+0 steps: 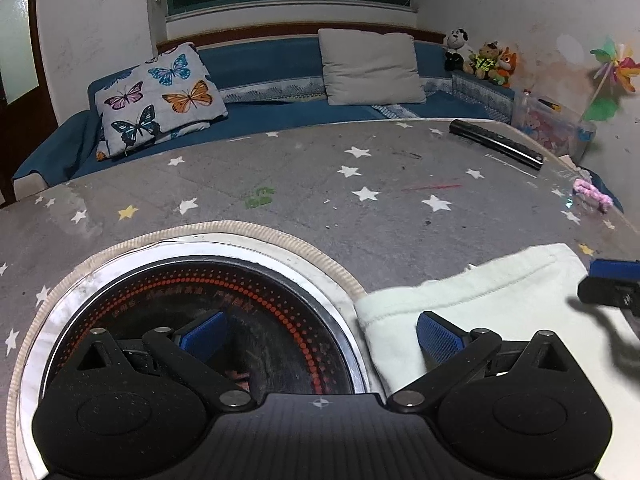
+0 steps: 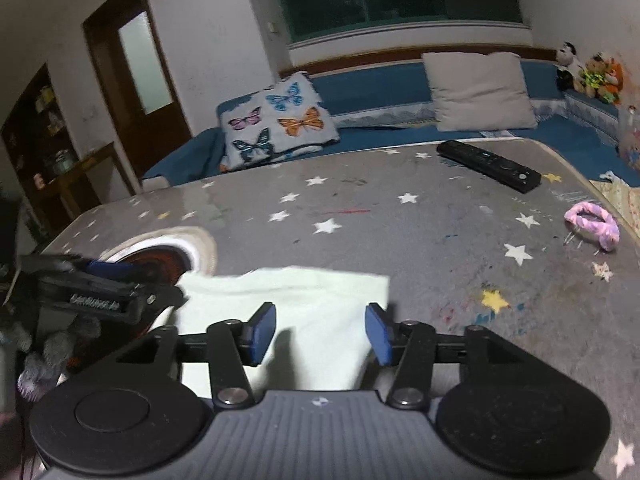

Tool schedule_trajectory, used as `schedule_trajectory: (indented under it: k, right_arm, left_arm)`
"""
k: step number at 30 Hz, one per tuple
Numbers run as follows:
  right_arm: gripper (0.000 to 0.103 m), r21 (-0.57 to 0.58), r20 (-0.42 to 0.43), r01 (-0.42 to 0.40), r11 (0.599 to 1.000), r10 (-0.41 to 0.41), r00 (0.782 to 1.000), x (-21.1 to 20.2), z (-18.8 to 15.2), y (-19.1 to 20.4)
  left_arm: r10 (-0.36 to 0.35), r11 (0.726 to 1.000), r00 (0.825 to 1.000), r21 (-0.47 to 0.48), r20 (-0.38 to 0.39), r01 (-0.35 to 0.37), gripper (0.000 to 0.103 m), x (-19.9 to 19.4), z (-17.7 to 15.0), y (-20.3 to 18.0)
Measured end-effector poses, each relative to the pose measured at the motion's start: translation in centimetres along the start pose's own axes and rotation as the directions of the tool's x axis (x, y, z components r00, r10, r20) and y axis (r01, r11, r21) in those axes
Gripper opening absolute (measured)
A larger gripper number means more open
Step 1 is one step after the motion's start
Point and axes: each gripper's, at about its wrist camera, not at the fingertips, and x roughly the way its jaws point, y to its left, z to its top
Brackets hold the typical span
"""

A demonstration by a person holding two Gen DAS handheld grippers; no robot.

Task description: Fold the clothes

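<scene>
a black remote (image 2: pixel 489 165) and pink scrunchie (image 2: pixel 593 225) lie on the star-patterned table (image 2: pixel 360 240).

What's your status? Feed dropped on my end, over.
Left gripper open, right gripper open, nothing held. White garment flat on table, edge beside round cooktop. Remote and pink hair tie farther out, not blocking.

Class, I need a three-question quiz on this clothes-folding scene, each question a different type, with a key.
1. True or false: the left gripper has its fingers closed on the pale garment.
2. Which lies nearest the table's far edge? A) remote control B) pink scrunchie C) garment
3. Fill in: the round black hob is set into the ____, beside the garment.

Key: 1 false, both grippers are open, right gripper included; 2 A; 3 table.
</scene>
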Motion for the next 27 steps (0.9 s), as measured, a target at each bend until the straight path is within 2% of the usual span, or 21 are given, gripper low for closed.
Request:
schedule_trajectory:
  k: [5,7,11,13,18,21,24,27]
  right_arm:
    - [0.054,-0.05,-0.011,-0.013,0.999,0.013,1.0,-2.2,-1.7,1.8]
    - [0.064,-0.06,-0.011,-0.01,0.998,0.009,1.0,-2.9,-2.3,2.3]
    - [0.067,-0.108,-0.005,-0.006,0.994,0.006,1.0,-4.2,-3.4,3.6]
    - [0.075,-0.137,0.0,-0.007,0.991,0.007,1.0,-4.9,-4.0,4.3]
    - [0.075,-0.137,-0.035,0.018,0.99,-0.023,0.999,-5.2,-6.0,4.6]
    - [0.075,-0.103,-0.019,0.026,0.994,-0.028,0.999,-6.2,-6.5,4.2]
    - [0.078,-0.068,0.017,0.036,0.997,-0.035,0.999,-7.6,-6.6,3.8]
    - [0.079,-0.064,0.024,0.05,0.997,-0.049,0.999,-8.2,-7.2,3.8]
  left_arm:
    - [-0.027,1.0,1.0,0.015,0.006,0.027,0.103,-1.9,-1.3,-0.5]
    - [-0.037,0.999,0.999,0.026,0.004,0.036,0.103,-2.7,-2.0,-0.8]
    - [-0.062,0.997,0.998,0.039,0.007,0.062,0.103,-4.5,-3.8,-1.3]
    - [-0.062,0.997,0.998,0.044,0.009,0.062,0.103,-5.2,-4.6,-1.3]
    - [-0.052,0.996,0.998,0.068,0.019,0.051,0.103,-6.9,-6.7,-1.0]
    - [-0.075,0.994,0.997,0.081,0.035,0.072,0.103,-8.6,-8.1,-0.7]
    - [-0.098,0.986,0.993,0.144,0.068,0.087,0.103,-10.5,-9.8,-1.1]
    - [-0.105,0.976,0.992,0.2,0.07,0.089,0.103,-11.5,-11.5,-2.0]
